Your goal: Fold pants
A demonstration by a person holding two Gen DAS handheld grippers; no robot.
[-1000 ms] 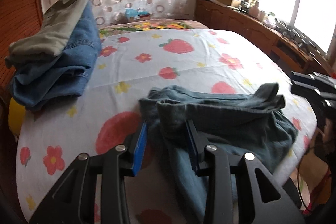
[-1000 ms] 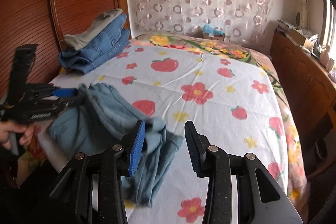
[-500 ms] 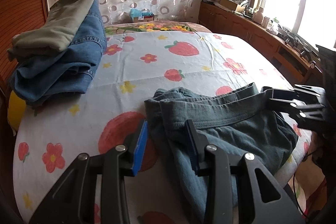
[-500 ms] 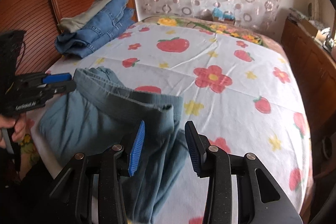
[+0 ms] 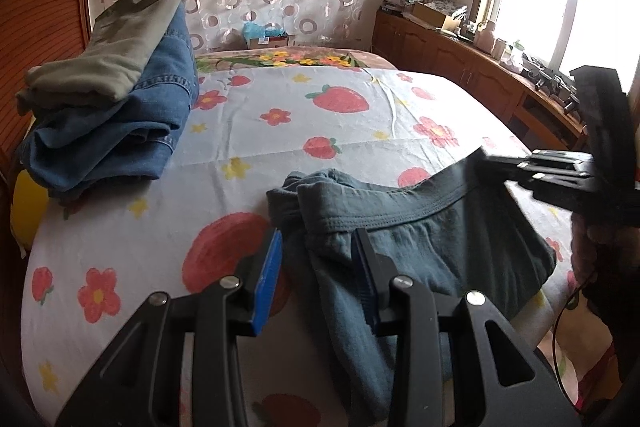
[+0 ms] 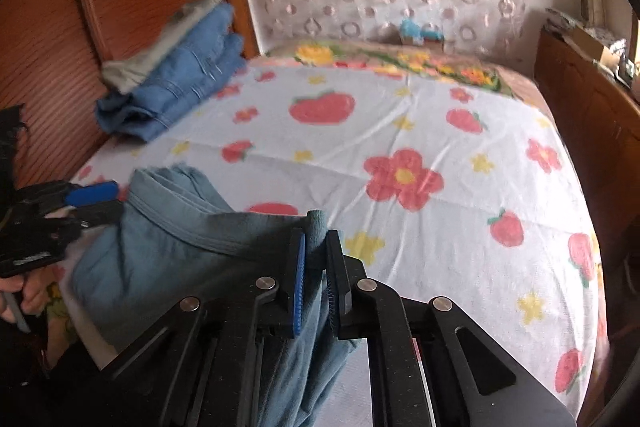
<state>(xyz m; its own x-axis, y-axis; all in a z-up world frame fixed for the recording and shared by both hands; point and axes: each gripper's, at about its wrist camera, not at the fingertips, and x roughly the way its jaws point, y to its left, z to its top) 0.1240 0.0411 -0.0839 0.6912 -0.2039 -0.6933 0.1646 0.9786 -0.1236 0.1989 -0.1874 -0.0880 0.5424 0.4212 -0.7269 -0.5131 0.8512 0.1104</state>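
Left wrist view: your left gripper (image 5: 318, 259) gaping at lower centre, straddling the pants (image 5: 420, 243) waistband end, bedsheet (image 5: 248, 131) beneath; right wrist view: your right gripper (image 6: 316, 263) at lower centre, clamped on waistband, pants (image 6: 168, 251) spreading lower left.

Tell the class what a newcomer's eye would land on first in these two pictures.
First, the grey-blue pants bunched at the near edge of the strawberry-print bedsheet, with the right gripper shut on their waistband and the left gripper open around the other end. Next, the stack of folded jeans at the far left.
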